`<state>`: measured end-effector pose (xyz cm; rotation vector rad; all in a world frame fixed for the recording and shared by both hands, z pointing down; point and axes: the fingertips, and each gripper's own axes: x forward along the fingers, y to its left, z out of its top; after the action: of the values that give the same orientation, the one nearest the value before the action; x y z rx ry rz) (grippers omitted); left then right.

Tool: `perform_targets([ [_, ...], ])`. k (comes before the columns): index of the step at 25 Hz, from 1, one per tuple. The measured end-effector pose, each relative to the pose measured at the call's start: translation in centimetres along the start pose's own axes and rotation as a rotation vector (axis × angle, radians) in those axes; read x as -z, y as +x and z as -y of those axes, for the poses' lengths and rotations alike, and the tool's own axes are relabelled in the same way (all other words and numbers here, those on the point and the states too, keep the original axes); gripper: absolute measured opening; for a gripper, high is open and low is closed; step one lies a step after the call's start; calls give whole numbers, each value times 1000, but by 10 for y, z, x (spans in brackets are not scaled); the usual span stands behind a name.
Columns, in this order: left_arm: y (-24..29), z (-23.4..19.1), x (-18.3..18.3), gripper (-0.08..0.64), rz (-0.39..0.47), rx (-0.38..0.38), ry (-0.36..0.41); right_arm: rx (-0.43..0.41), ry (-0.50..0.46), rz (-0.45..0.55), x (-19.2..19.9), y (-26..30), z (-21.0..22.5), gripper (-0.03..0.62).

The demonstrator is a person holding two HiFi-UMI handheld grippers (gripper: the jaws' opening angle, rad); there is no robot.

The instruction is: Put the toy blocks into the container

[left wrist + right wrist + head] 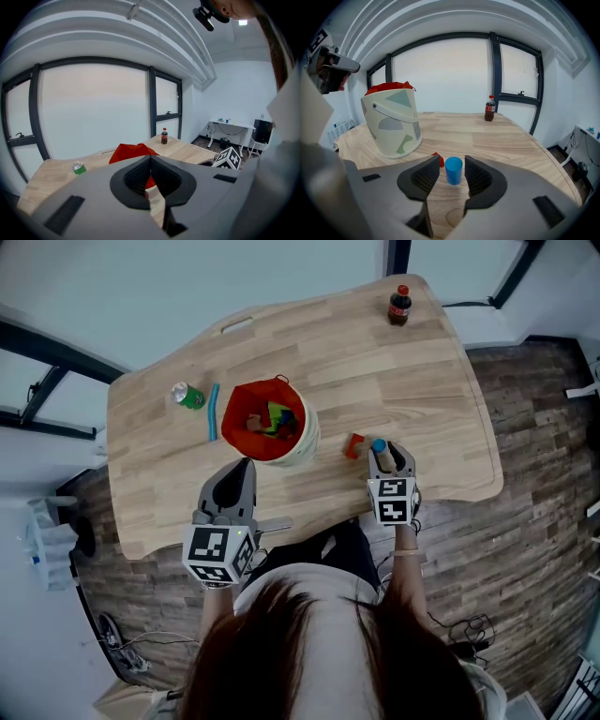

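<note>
- Head view: the bucket point(307, 448) on the table point(375, 362) already holds several coloured blocks point(272, 420). A blue block point(379, 445) and a red block point(354, 446) stand to its right.
- Left gripper view: the left tool point(149, 164) is pressed together on nothing and points toward the bucket.
- Right gripper view: the right tool point(453, 174) stands spread around the upright blue block, not pressing on it. This looks like the pick-up step; next it should close on the block and lift.

Looked like an office or small lab room: white walls, big dark-framed windows point(445, 75), wood-plank floor point(534, 521), pale wooden counter point(375, 362), a white desk point(233, 125) with cables by the far wall.
</note>
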<state>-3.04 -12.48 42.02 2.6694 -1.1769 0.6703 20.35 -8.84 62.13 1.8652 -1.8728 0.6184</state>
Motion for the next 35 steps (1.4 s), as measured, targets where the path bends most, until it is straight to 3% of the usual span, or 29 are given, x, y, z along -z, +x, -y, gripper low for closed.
perform_targets([
  [35,11,-2,6,9,-41,-18,-4,-39,33,-92,21,25,3,153],
])
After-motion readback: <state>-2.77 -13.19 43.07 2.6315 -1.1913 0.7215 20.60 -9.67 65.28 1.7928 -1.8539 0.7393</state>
